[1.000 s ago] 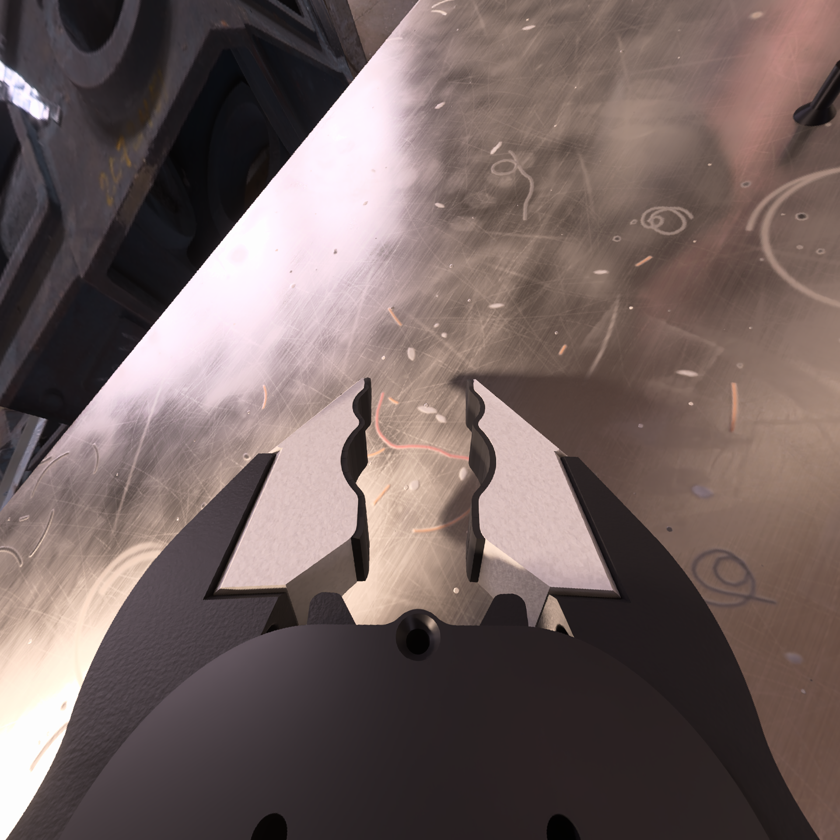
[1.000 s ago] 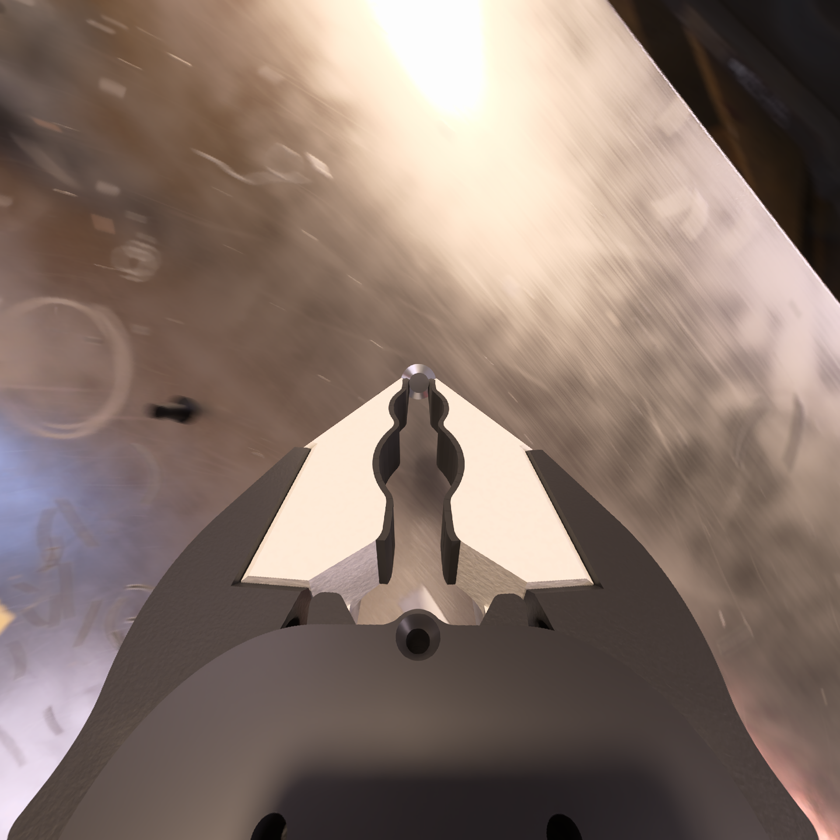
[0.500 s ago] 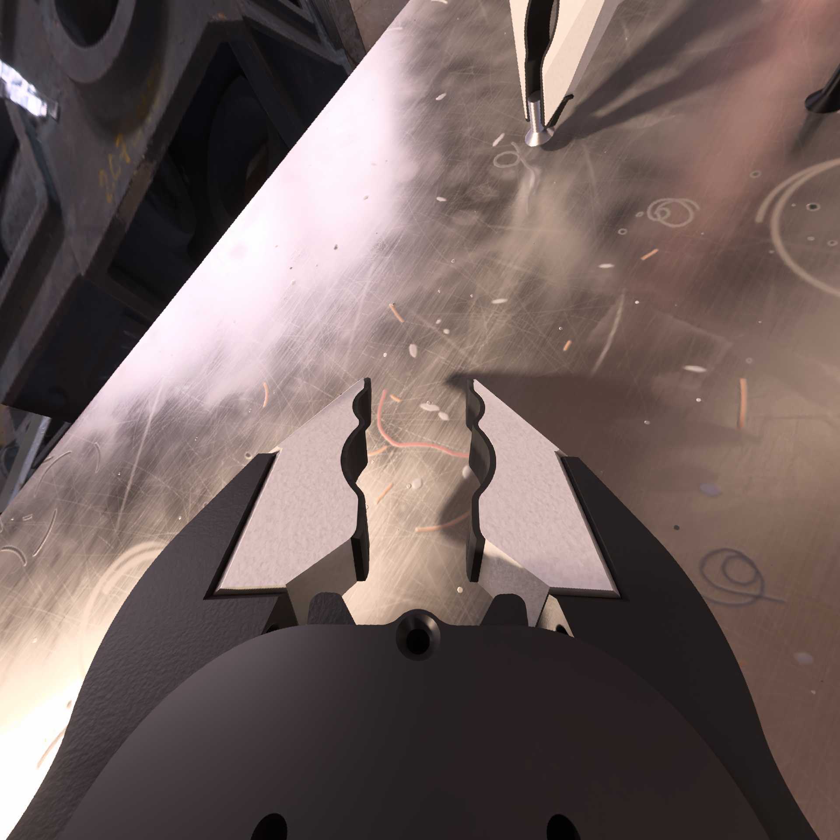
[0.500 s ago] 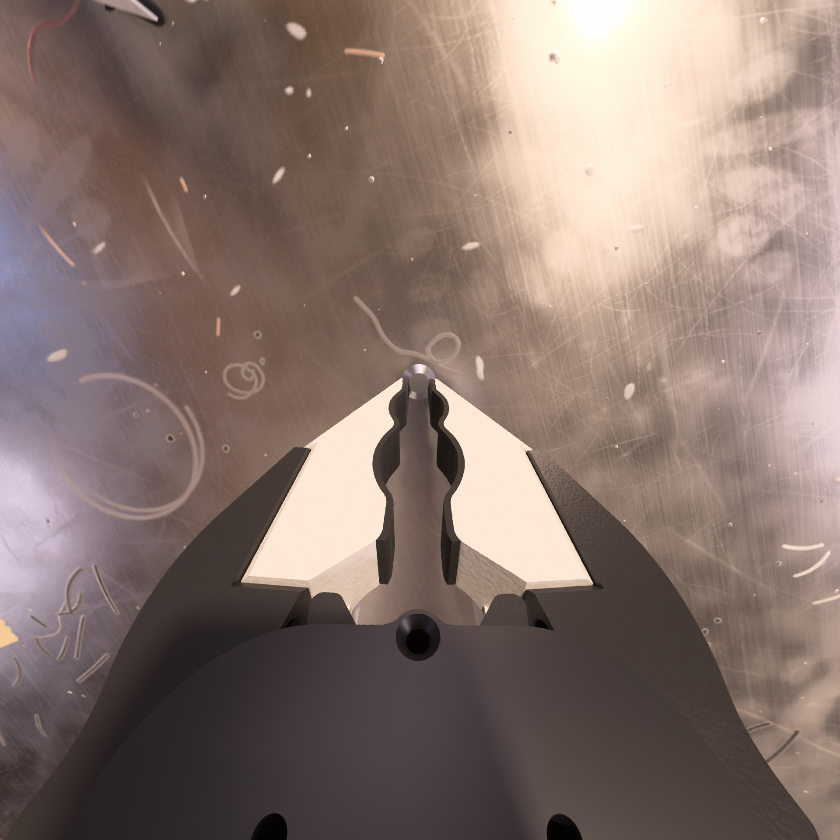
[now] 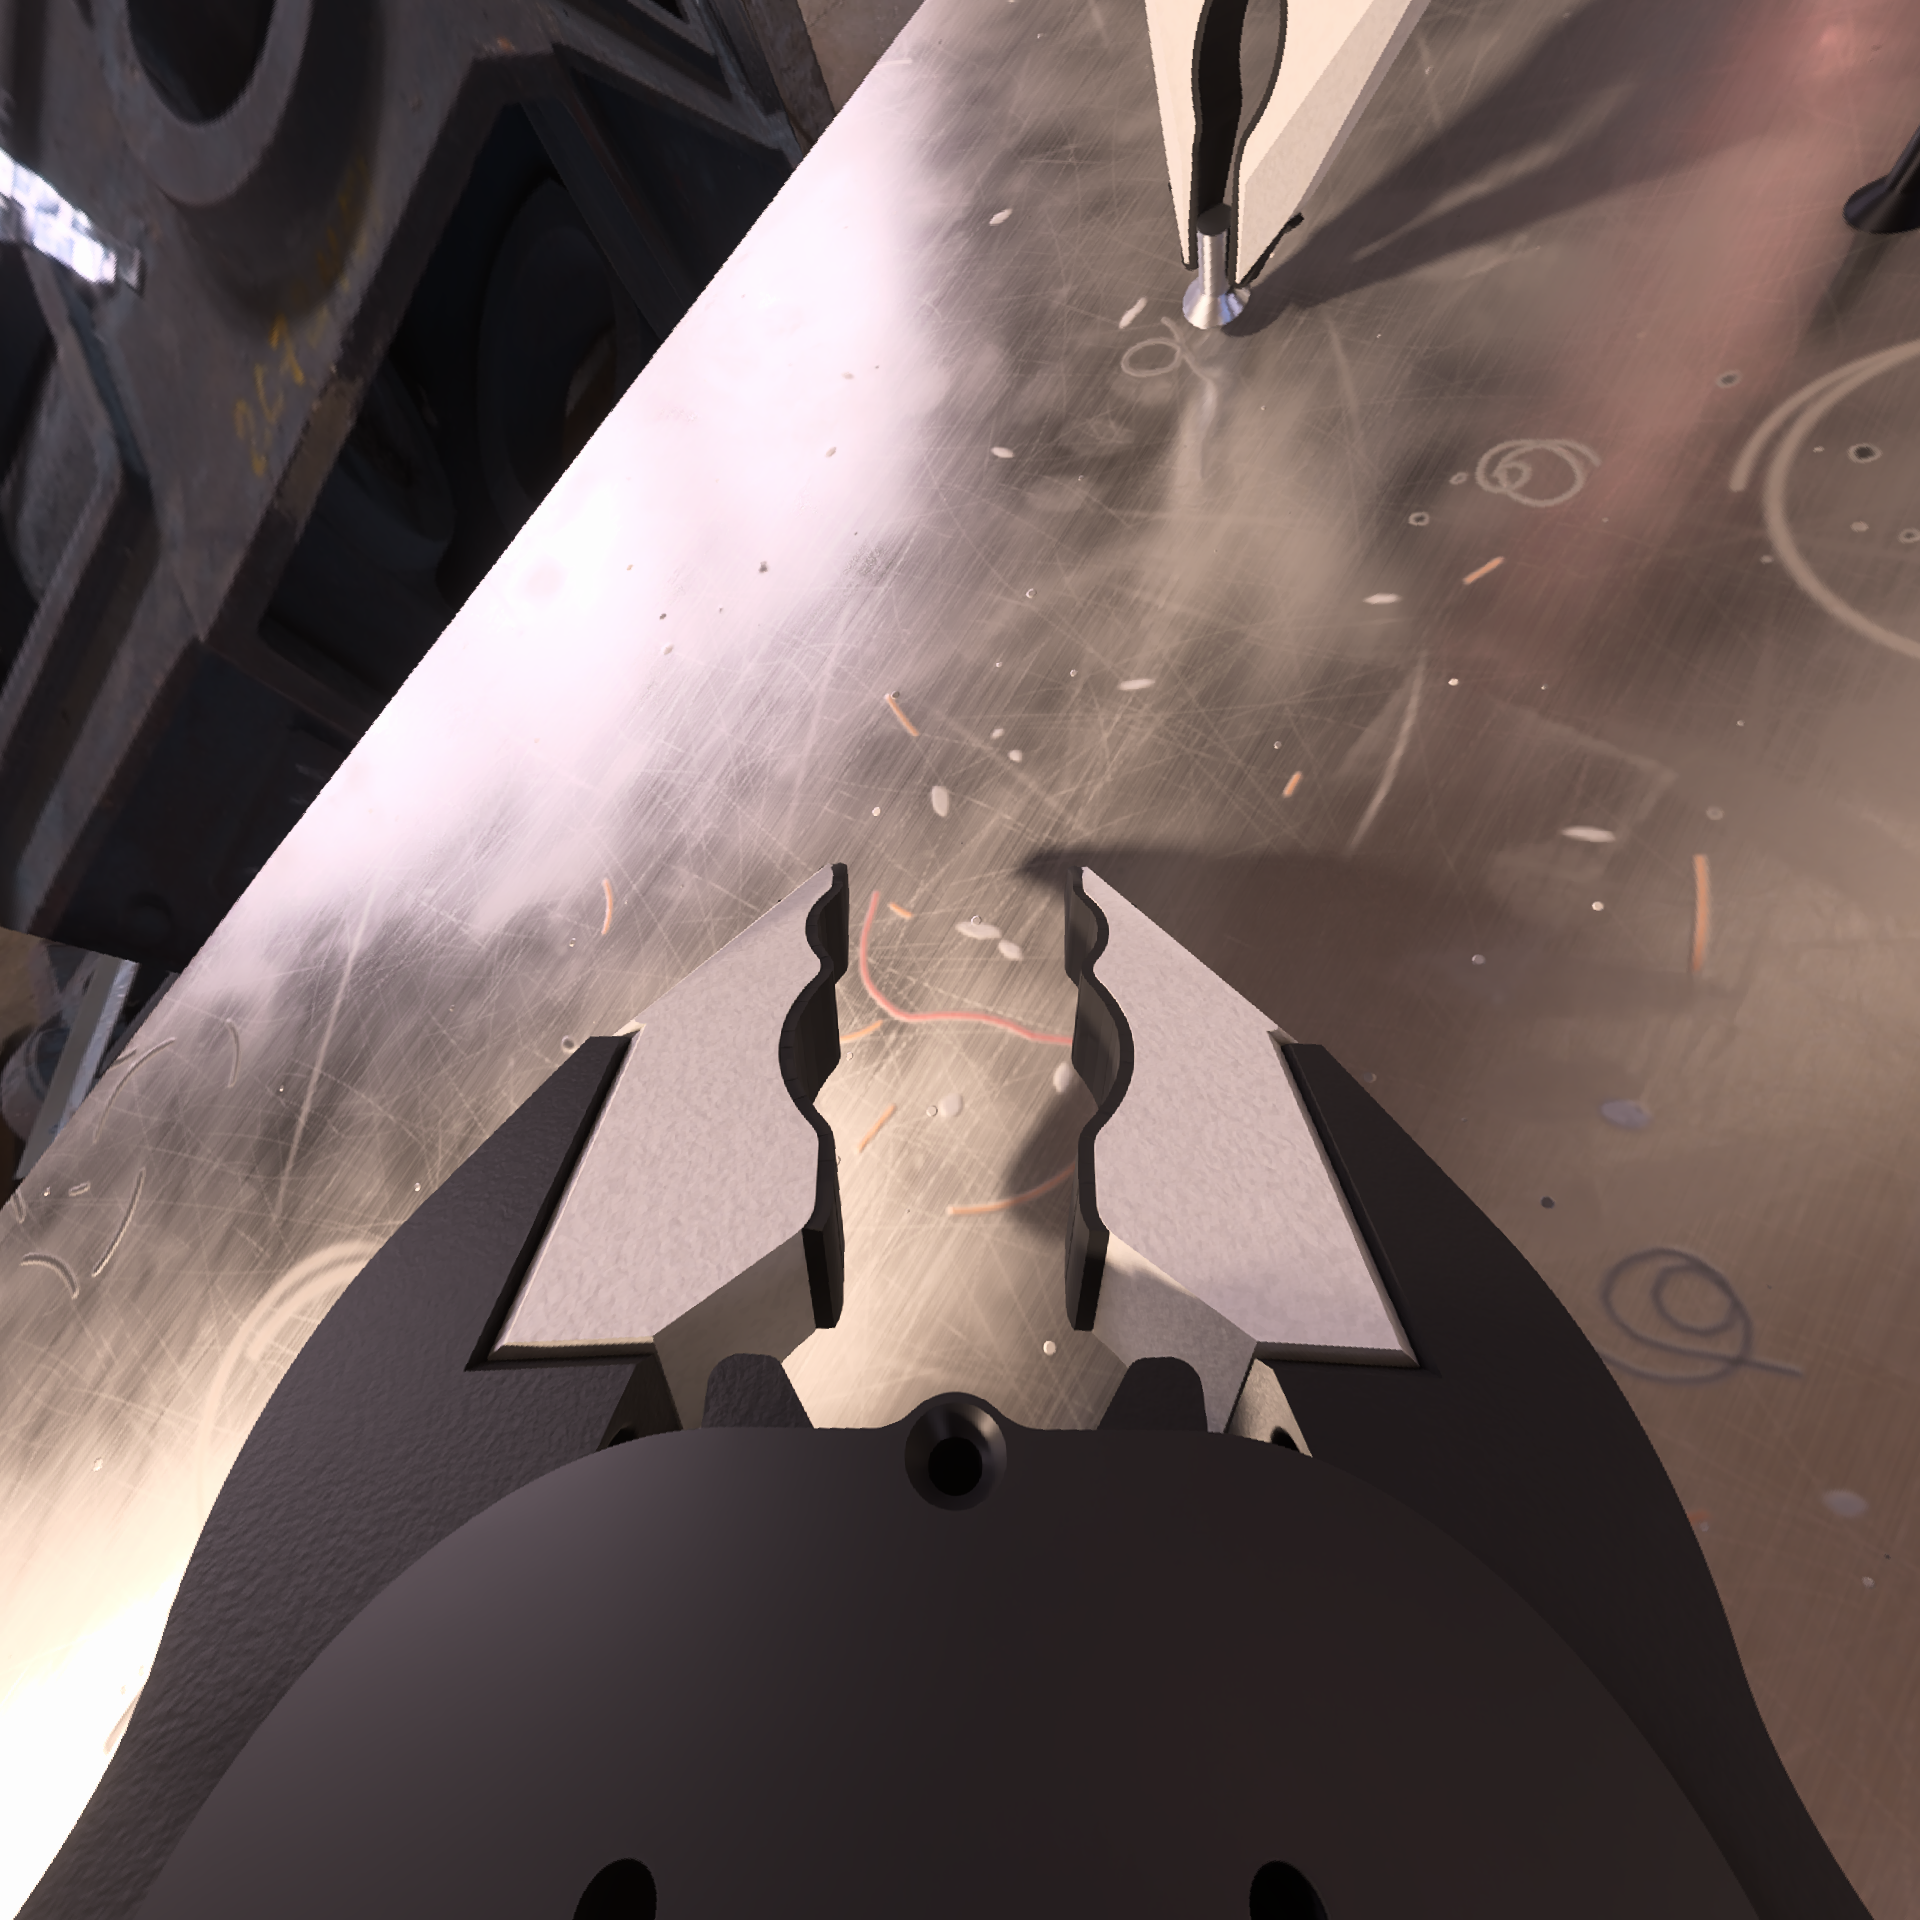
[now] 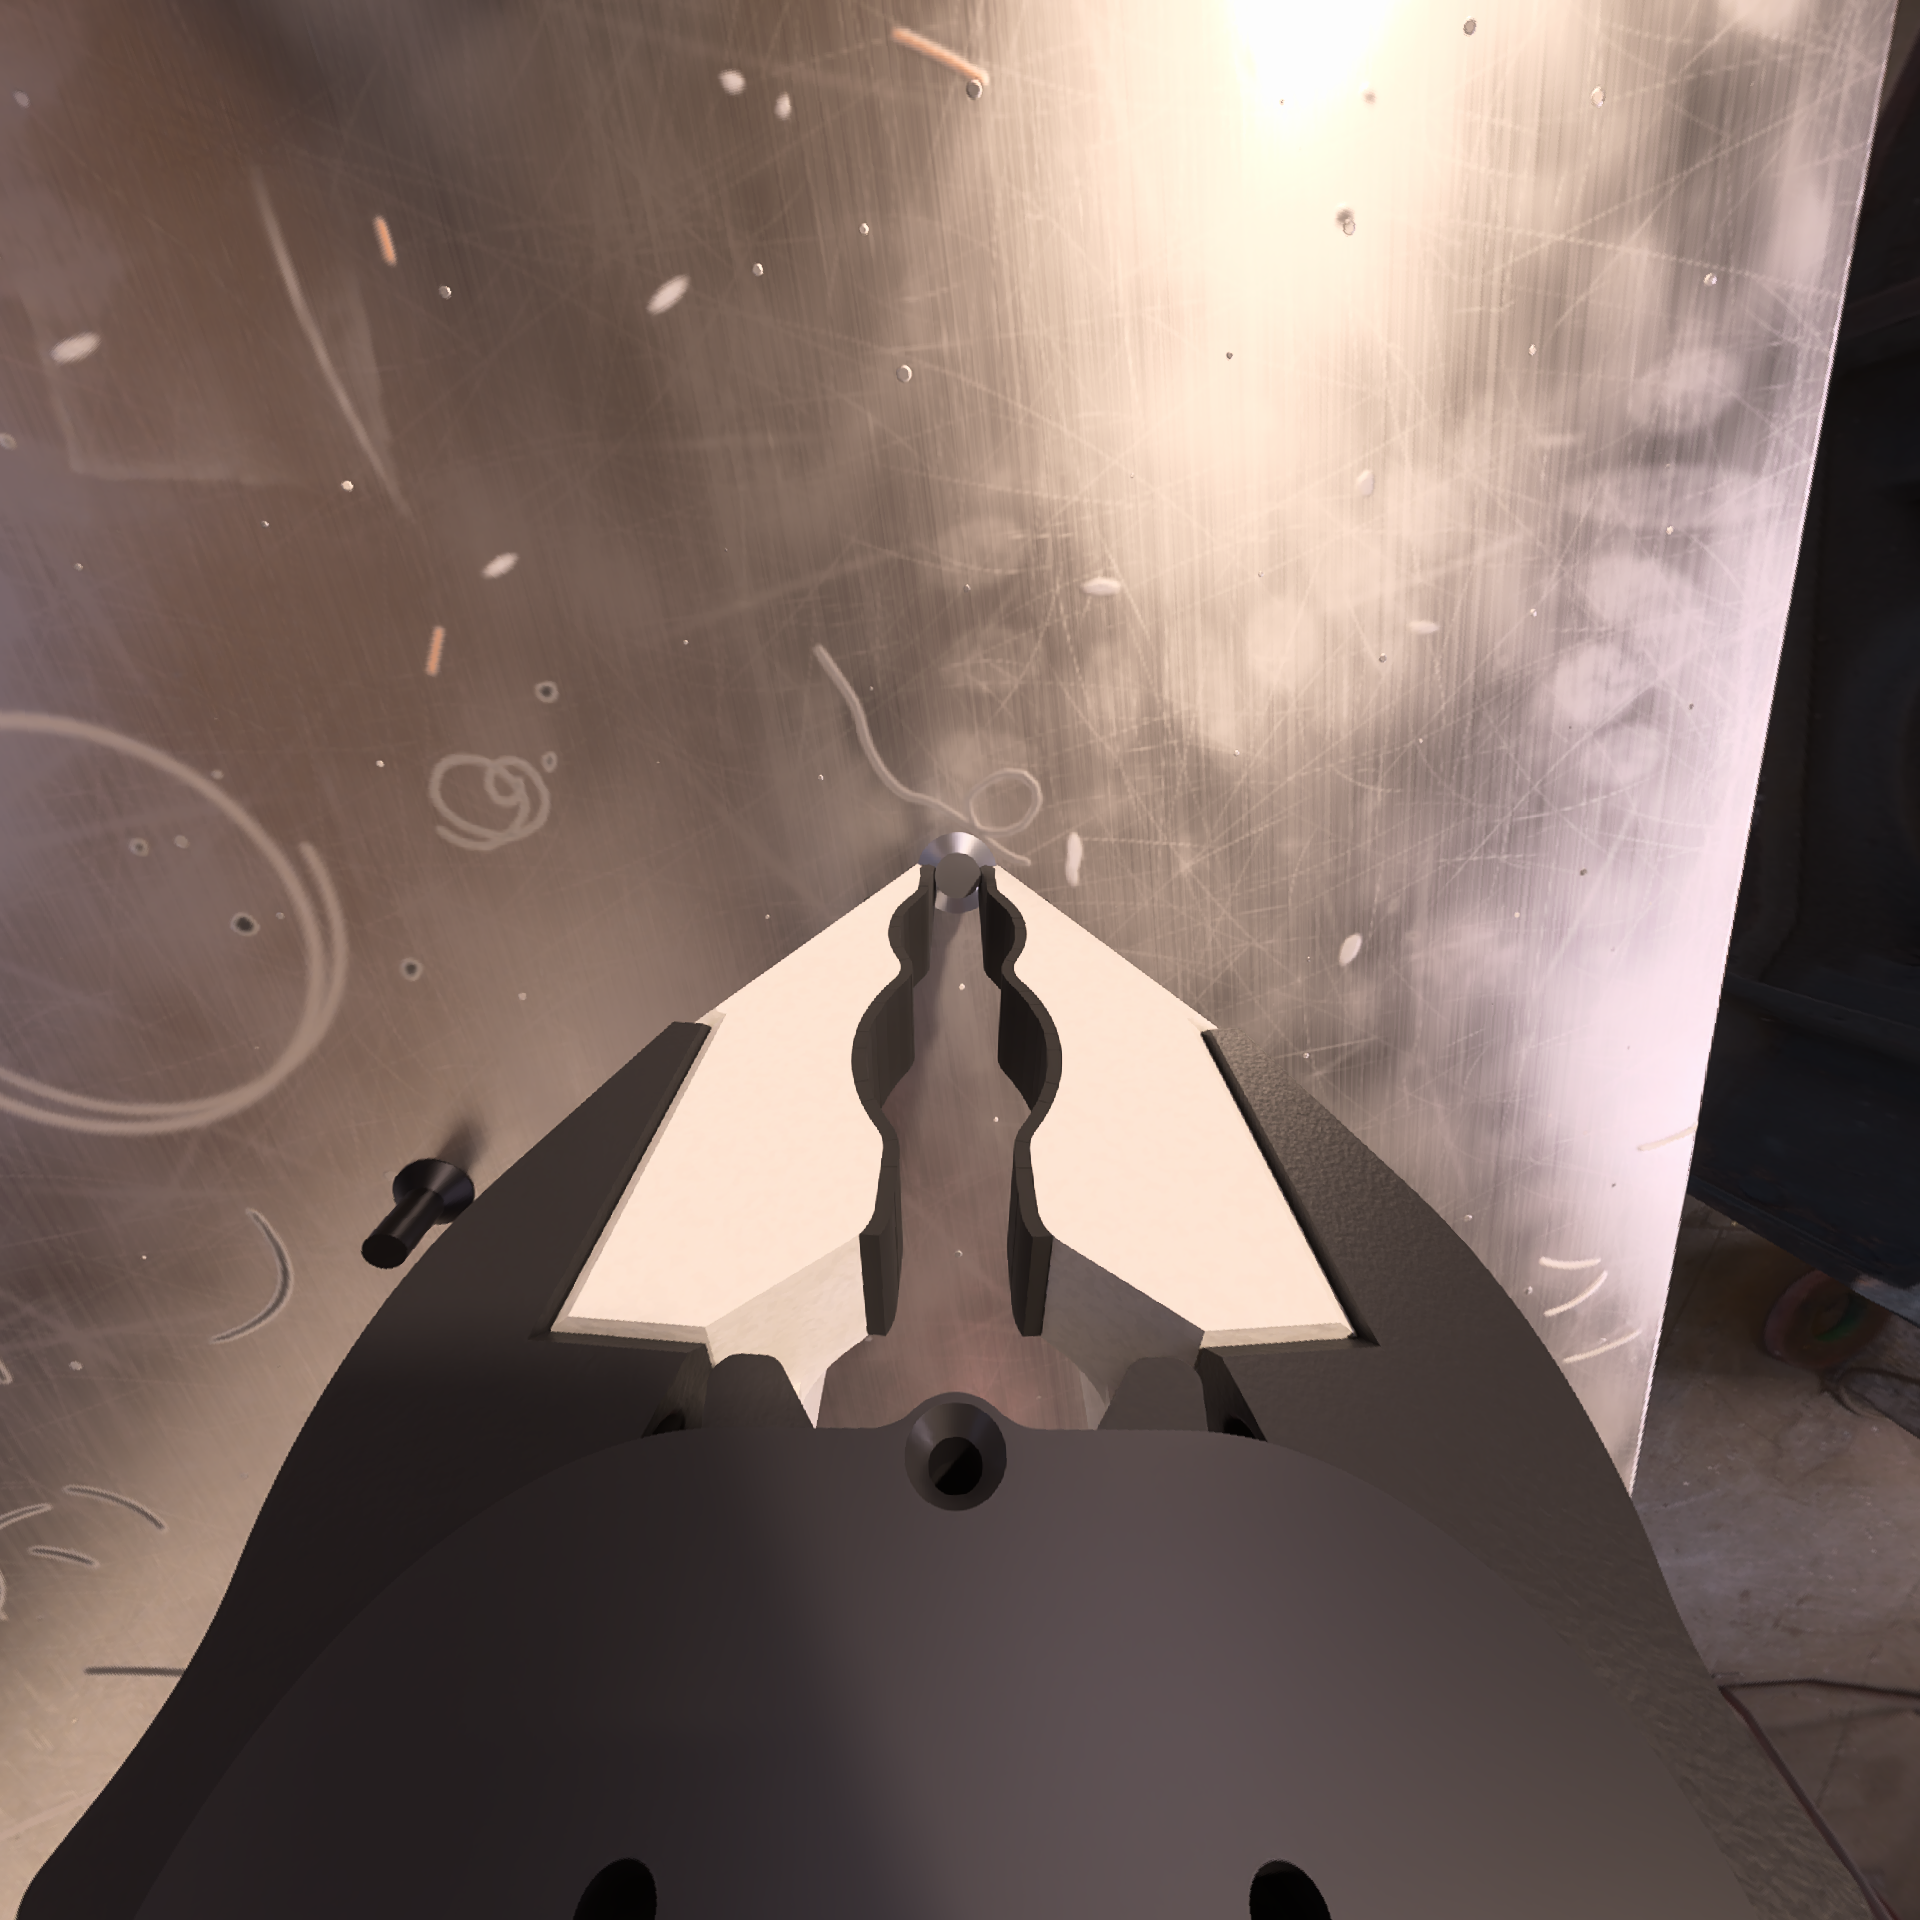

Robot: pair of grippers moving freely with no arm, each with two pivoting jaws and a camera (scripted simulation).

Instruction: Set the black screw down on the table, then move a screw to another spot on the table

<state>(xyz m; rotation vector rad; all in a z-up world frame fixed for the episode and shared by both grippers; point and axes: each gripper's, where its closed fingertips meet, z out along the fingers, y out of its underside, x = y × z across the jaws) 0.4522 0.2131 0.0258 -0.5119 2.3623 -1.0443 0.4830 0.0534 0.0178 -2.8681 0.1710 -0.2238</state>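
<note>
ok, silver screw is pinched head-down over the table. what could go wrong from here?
1. The right gripper holds the silver screw only at its very fingertips, so it could slip or tilt on touchdown.
2. Released standing on its head, it may topple and roll across the table.
3. The black screw lies close beside the gripper; a sideways retreat could knock it.

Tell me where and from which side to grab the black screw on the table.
Grip the black screw across its plain shank, not the flared head. It stands head-down on the table with the shank up, slightly tilted, so I would bring the free left hand-held gripper down from above, fingers either side of the shank.
</note>
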